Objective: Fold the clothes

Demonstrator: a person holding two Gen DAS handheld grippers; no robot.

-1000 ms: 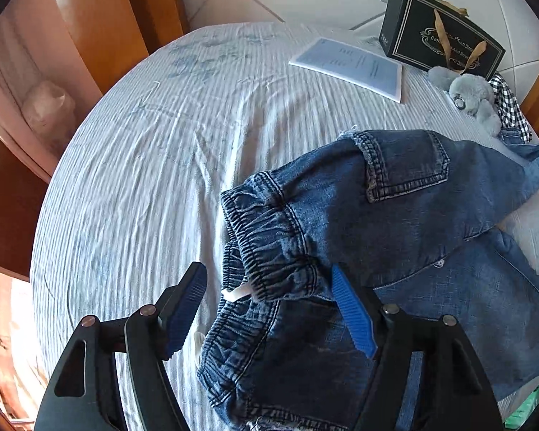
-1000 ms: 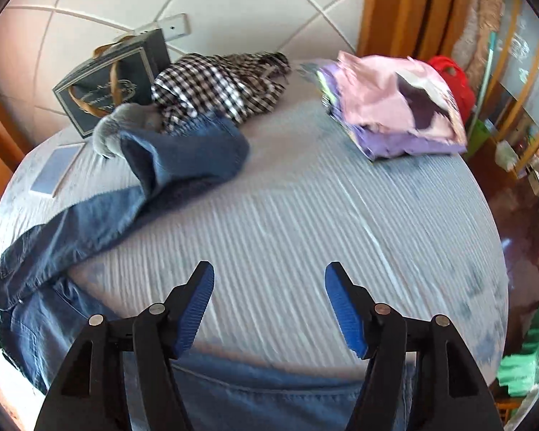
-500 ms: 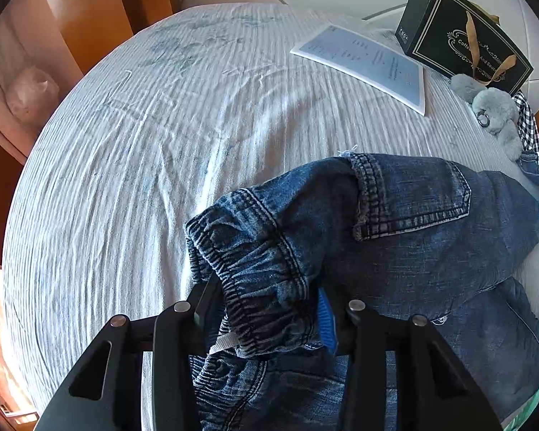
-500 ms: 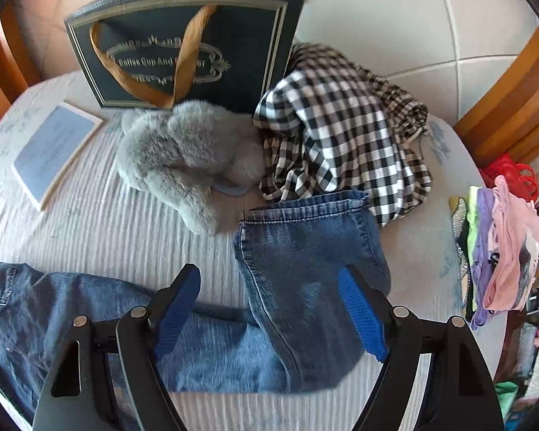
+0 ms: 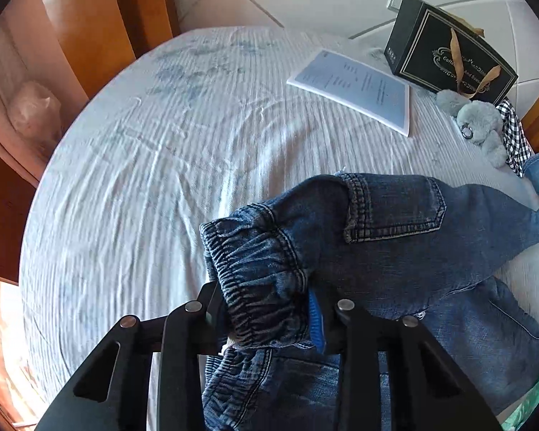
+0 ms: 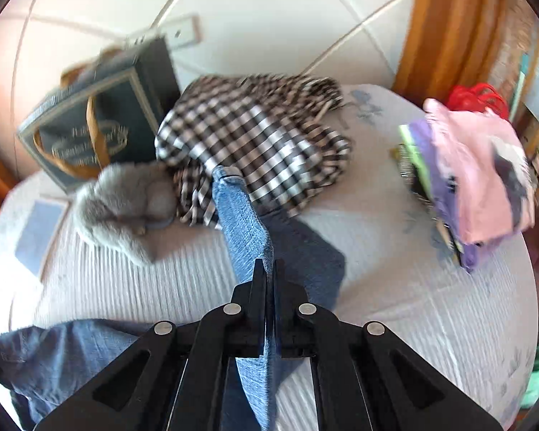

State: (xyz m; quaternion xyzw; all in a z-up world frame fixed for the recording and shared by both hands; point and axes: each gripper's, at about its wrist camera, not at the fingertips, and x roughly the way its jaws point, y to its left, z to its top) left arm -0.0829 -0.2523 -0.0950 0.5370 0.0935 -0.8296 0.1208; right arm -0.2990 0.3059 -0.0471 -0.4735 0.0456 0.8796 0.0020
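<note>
since a second ago both claws have gone from spread wide to clamped on cloth: the left claw [image 5: 269, 319] now pinches the gathered elastic waistband of the dark blue denim jeans [image 5: 395, 237], and the right claw [image 6: 268, 269], which hung open over bare sheet, now has its jaws pressed tight on the lighter blue leg end of the same jeans [image 6: 242, 222]. the waistband bunches between the left claw's fingers, one blue pad [image 5: 316, 323] showing at its right side. the jeans lie across the pale blue ribbed bed sheet [image 5: 143, 179], back pocket facing up, one leg running away toward the right. the leg hem held by the right claw rises off the sheet and reaches toward the black-and-white checked garment [image 6: 255, 136]. just left of that garment sits a grey fluffy plush toy [image 6: 122, 201], with a black gift bag with tan ribbon handles [image 6: 100, 125] behind it. a pale blue printed booklet [image 5: 355, 86] lies flat on the sheet. a folded pile of pink and purple clothes [image 6: 474, 179] rests at the bed's right side.
</note>
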